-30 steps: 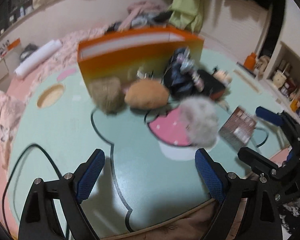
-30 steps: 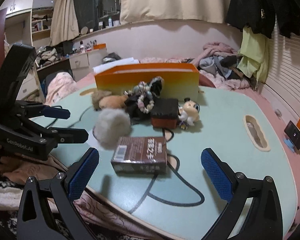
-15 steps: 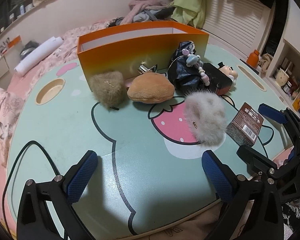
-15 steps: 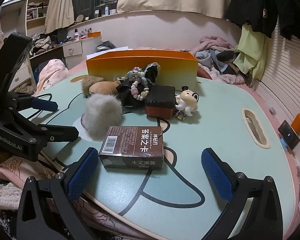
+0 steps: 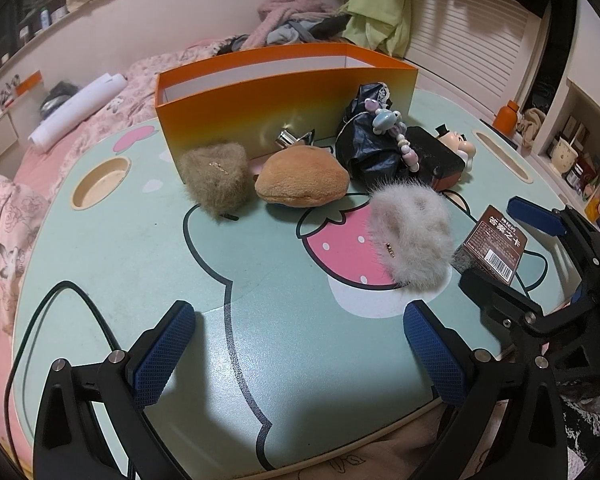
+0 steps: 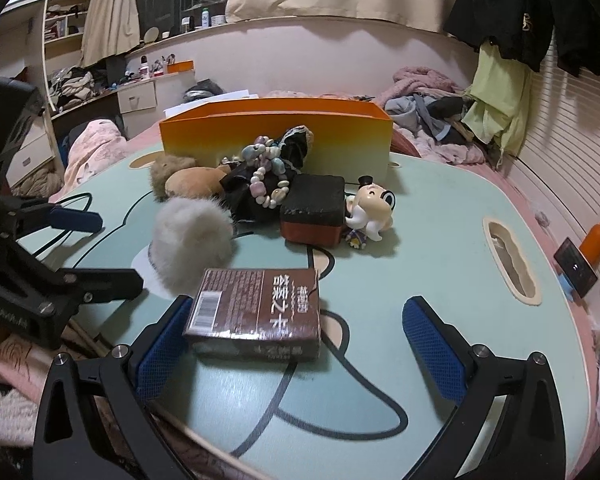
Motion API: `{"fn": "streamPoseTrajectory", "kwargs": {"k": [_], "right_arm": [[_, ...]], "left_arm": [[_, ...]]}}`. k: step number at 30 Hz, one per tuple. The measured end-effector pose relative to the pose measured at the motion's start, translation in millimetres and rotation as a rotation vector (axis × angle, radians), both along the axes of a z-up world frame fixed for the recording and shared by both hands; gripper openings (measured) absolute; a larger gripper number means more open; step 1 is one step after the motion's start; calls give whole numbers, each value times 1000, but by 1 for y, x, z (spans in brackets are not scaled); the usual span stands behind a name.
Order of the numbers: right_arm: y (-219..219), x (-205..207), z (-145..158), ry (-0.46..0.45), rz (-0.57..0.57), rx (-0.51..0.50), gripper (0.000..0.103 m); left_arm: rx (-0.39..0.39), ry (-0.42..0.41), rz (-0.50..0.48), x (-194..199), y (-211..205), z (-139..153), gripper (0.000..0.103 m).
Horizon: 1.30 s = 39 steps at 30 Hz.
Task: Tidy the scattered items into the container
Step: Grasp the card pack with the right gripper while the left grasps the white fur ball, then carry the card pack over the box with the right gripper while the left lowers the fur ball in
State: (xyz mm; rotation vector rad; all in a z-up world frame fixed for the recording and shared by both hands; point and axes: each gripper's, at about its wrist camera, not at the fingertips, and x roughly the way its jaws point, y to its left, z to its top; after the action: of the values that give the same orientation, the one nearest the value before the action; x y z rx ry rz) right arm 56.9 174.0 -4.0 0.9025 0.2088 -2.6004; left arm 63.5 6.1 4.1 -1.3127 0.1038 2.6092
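Note:
The orange box (image 5: 284, 92) stands open-topped at the back of the mint table (image 5: 260, 288). Scattered in front of it are a brown furry pouch (image 5: 214, 176), a tan plush (image 5: 302, 180), a black bag with a bead string (image 5: 374, 136), a black-and-red box (image 6: 314, 208), a small figurine (image 6: 370, 210) and a white furry pouch (image 5: 410, 232). A brown card box (image 6: 260, 312) lies flat between the fingers of my right gripper (image 6: 300, 336), close to the left finger; the jaws stand open. My left gripper (image 5: 300, 344) is open over bare tabletop, with nothing between its fingers.
The table lies on a bed with pink bedding (image 5: 4, 216) and a heap of clothes (image 6: 440, 112) behind. Cut-out holes (image 5: 100, 182) (image 6: 512, 260) sit in the tabletop. A black cable (image 5: 80, 308) runs over the left near edge. Shelves (image 5: 572, 152) stand on the right.
My right gripper has moved forward, so the card box now sits between its fingers. The left gripper's jaws spread a little wider and its blurred view has settled.

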Motion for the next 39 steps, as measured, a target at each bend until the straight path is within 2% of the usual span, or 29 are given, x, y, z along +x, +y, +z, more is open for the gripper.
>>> {"fn": "streamPoseTrajectory", "kwargs": {"k": [1, 4, 6, 12, 15, 17, 19, 21, 24, 27, 28, 29, 32, 36, 39], "right_arm": [[-1, 0, 0, 4, 2, 3, 99], [-6, 0, 1, 27, 15, 18, 86], [-9, 1, 2, 46, 32, 22, 60], [5, 13, 10, 126, -14, -48, 59], [15, 14, 12, 135, -53, -87, 59], [18, 14, 12, 138, -64, -100, 59], [21, 17, 14, 161, -79, -113, 59], [25, 21, 18, 186, -95, -129, 59], [33, 23, 21, 207, -121, -161, 59], [37, 21, 21, 197, -132, -177, 60], [36, 20, 20, 192, -130, -175, 60], [35, 19, 20, 189, -128, -171, 60], [35, 21, 22, 193, -129, -170, 60], [34, 19, 20, 183, -122, -168, 60], [33, 14, 28, 159, -97, -192, 60]], "left_arm": [[0, 0, 1, 0, 1, 0, 103], [0, 0, 1, 0, 0, 0, 103], [1, 2, 1, 0, 0, 1, 103], [-2, 14, -13, -1, 2, 8, 103], [-13, 67, -57, -1, 11, 22, 103], [14, 95, -77, -4, 16, 33, 103], [64, 88, -97, -12, 21, 40, 102], [85, 63, -105, -22, 27, 42, 96], [53, 19, -107, -34, 38, 33, 78], [38, -53, -141, -42, 48, 19, 43], [35, -46, -149, -41, 49, 18, 26], [32, -30, -158, -39, 49, 19, 21], [90, 22, -182, -30, 40, 29, 21], [141, 78, -134, -24, 16, 42, 21], [131, 89, -99, -27, 3, 48, 21]]}}
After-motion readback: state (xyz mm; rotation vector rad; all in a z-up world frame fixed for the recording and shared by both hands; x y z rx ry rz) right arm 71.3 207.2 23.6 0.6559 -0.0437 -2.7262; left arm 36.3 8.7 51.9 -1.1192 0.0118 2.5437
